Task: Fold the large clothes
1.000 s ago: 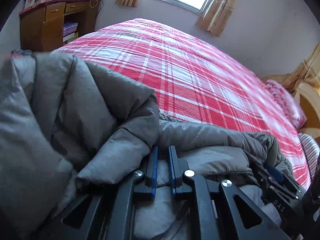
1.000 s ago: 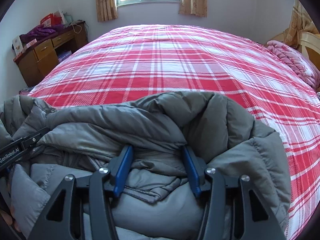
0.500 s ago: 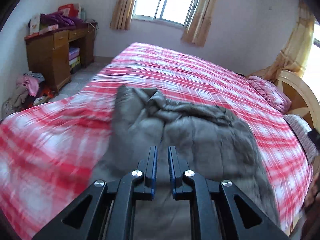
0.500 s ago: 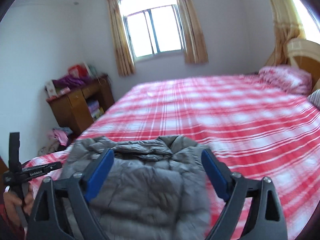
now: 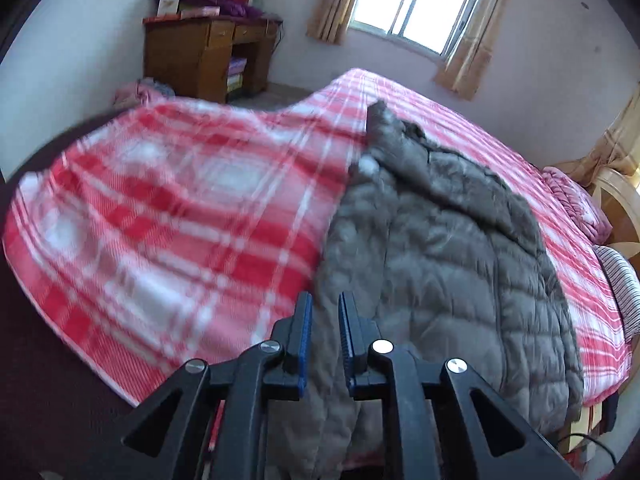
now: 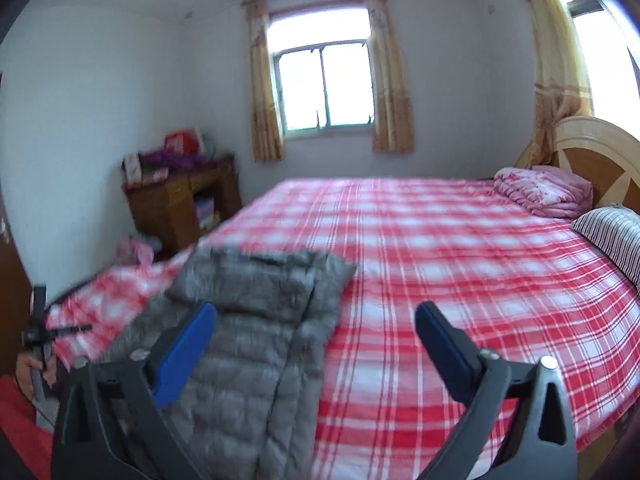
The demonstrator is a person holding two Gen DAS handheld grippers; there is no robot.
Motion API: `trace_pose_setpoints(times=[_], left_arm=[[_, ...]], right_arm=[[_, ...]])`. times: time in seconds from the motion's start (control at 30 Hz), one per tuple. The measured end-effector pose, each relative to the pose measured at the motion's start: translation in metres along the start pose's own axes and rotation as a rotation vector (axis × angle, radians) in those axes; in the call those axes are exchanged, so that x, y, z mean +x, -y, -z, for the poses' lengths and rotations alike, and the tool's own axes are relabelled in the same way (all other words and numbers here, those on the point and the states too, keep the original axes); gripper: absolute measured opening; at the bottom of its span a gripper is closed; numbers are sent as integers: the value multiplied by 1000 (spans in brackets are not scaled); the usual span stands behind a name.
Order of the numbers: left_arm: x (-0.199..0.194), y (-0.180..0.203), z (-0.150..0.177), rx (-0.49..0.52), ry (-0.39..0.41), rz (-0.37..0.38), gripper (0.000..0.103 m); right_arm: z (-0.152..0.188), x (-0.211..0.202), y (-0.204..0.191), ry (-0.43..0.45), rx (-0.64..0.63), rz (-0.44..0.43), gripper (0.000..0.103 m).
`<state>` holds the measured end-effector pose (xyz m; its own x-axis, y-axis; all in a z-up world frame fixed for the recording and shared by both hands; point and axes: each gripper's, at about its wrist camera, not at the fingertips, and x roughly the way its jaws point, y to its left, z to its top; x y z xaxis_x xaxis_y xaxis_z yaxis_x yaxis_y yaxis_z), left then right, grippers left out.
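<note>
A grey padded jacket (image 5: 440,248) is lying spread out on the bed (image 6: 460,264), which is covered with a red and white checked sheet. The left tongs (image 5: 325,320) are being held almost closed, with only a narrow gap left between the blue pads; the jacket's near hem is seen in that gap and just under it, but whether the cloth is being pinched cannot be told, since the picture is blurred there. The right tongs (image 6: 316,324) are being held wide apart, their jaws having just been opening, and nothing is being gripped between them: the jacket is lying below and ahead of the left-hand pad, and bare sheet is showing ahead of the right-hand one. Far ahead of the right tongs a window (image 6: 324,88) is being framed by curtains, and a folded pink quilt (image 6: 544,192) is lying to the far right.
</note>
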<state>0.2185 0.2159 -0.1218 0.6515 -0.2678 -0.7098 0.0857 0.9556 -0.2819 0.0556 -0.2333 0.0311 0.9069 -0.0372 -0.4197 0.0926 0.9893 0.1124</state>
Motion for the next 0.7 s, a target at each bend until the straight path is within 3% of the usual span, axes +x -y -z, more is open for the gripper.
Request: trace_pose_setpoints(times=[0.13, 0.2, 0.27, 0.33, 0.47, 0.53, 0.6, 0.7], left_arm=[[4, -15, 19, -116, -47, 126, 15], [1, -23, 24, -168, -55, 171, 22], [-1, -28, 27, -187, -50, 160, 55], [-6, -30, 30, -185, -23, 122, 66], [-1, -25, 38, -154, -58, 139, 68], [6, -15, 44, -71, -91, 111, 68], [16, -4, 50, 34, -140, 49, 68], [27, 2, 61, 77, -170, 6, 68]], right_arm=[[50, 40, -21, -155, -60, 14, 103], [75, 61, -24, -239, -36, -12, 103], [91, 75, -21, -282, 6, -42, 103], [101, 78, -14, -300, 25, -28, 103], [126, 89, -1, -380, 73, -10, 103], [139, 90, 4, -424, 99, 1, 103], [151, 94, 7, -463, 120, -3, 95], [169, 103, 2, -538, 125, -55, 84]])
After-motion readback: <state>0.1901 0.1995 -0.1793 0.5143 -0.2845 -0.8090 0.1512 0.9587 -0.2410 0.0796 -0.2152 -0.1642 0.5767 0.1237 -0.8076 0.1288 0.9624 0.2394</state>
